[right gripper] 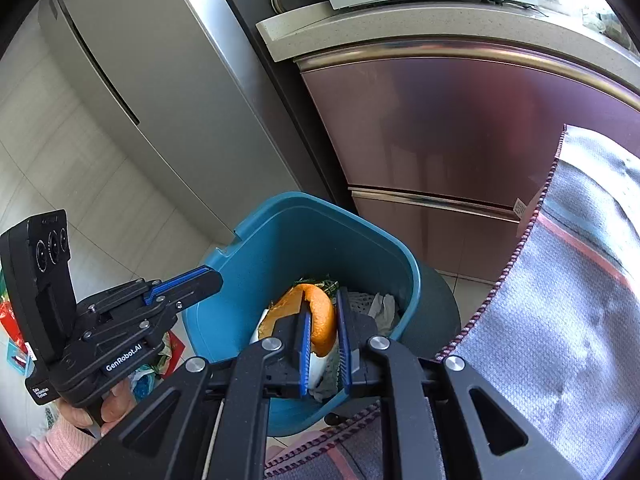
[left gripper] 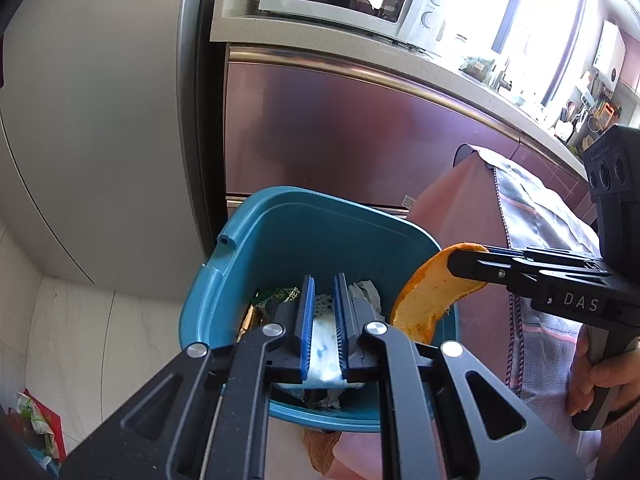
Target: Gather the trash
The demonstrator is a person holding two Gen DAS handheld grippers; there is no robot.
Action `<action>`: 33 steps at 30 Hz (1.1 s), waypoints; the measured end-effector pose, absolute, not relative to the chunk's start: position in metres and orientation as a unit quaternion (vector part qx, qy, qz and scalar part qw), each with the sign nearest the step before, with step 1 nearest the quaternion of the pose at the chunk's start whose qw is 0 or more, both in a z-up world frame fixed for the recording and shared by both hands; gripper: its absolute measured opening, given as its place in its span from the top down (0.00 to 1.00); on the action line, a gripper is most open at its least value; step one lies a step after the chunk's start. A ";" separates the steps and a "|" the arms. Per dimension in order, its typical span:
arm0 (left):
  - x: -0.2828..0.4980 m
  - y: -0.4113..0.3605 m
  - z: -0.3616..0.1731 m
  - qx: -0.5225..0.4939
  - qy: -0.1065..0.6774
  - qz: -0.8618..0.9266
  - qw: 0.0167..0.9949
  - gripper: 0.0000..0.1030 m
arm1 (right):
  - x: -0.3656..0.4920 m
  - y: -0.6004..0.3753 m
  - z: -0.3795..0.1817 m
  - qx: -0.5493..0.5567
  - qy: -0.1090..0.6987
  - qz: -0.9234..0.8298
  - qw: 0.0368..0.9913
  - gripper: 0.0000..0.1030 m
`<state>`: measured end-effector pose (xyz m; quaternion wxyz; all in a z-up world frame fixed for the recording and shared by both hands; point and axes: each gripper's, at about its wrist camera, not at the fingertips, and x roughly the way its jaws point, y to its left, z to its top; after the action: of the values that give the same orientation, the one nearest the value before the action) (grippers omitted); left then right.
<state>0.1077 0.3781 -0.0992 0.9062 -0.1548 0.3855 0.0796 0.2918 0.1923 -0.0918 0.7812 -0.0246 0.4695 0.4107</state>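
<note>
Two fisheye wrist views over a teal plastic waste bin [left gripper: 288, 236] standing on pale tiles before a pink-fronted kitchen cabinet [left gripper: 340, 120]. From the left wrist: left gripper [left gripper: 324, 312] above the bin, blue-padded fingers [left gripper: 307, 316] nearly closed on a white, blue-speckled wrapper [left gripper: 324, 354]; right gripper [left gripper: 466, 260] reaching in from the side, pinching a curved orange peel [left gripper: 424, 304] at the bin's rim. From the right wrist: same peel [right gripper: 320, 320] clamped between nearly closed fingers [right gripper: 305, 344] over the bin [right gripper: 312, 240] — wrapper hidden here, only the left gripper [right gripper: 208, 276] in profile, held by a hand [right gripper: 116, 404] in a pink sleeve. Crumpled paper and green packaging deep in the bin, hard to identify. Striped grey cloth [right gripper: 568, 320] cut off at the edge.
</note>
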 end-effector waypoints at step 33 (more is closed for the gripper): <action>0.027 0.309 -0.034 -0.084 0.254 0.091 0.959 0.06 | 0.197 0.092 -0.039 -0.034 0.290 0.353 0.889 0.12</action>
<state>0.0269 0.3088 -0.0341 0.9592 -0.0840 0.2541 0.0910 0.1967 0.0920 -0.0387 0.8887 -0.0343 0.2903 0.3531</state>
